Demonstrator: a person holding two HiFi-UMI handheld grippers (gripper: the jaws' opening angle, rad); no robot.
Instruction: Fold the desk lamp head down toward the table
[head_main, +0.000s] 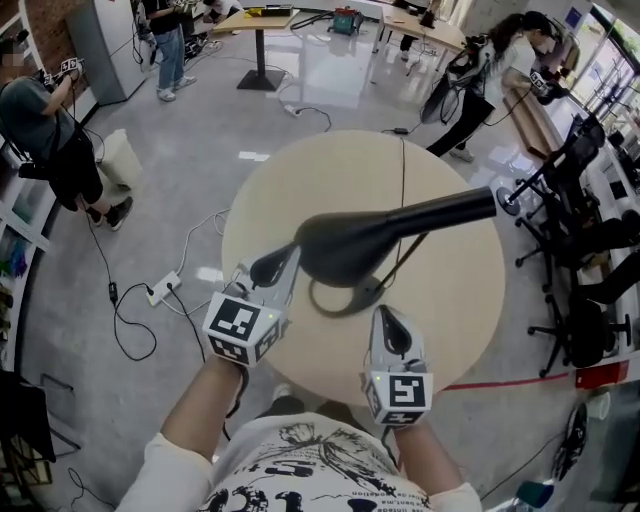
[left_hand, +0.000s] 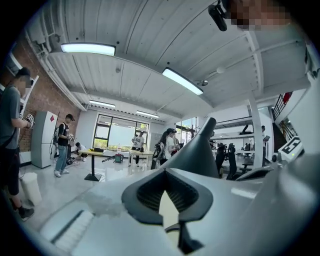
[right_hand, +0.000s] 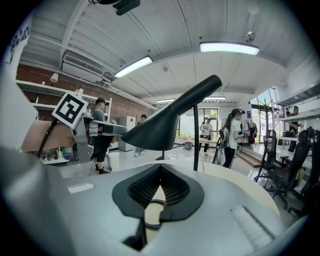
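The person wears a white T-shirt (head_main: 300, 470) with a black line drawing on the front. Its sleeves (head_main: 165, 478) are plain white. The left silver-grey tongs (head_main: 272, 266) and the right silver-grey tongs (head_main: 388, 330) look the same. Each has a smooth, pale grey shell that gets thin toward the tip. Inside each tip are black rubber pads (left_hand: 145, 192) with little ridges, and together they make a leaf shape. Each of the tongs has a white cube (head_main: 240, 328) with black square markers on its sides.
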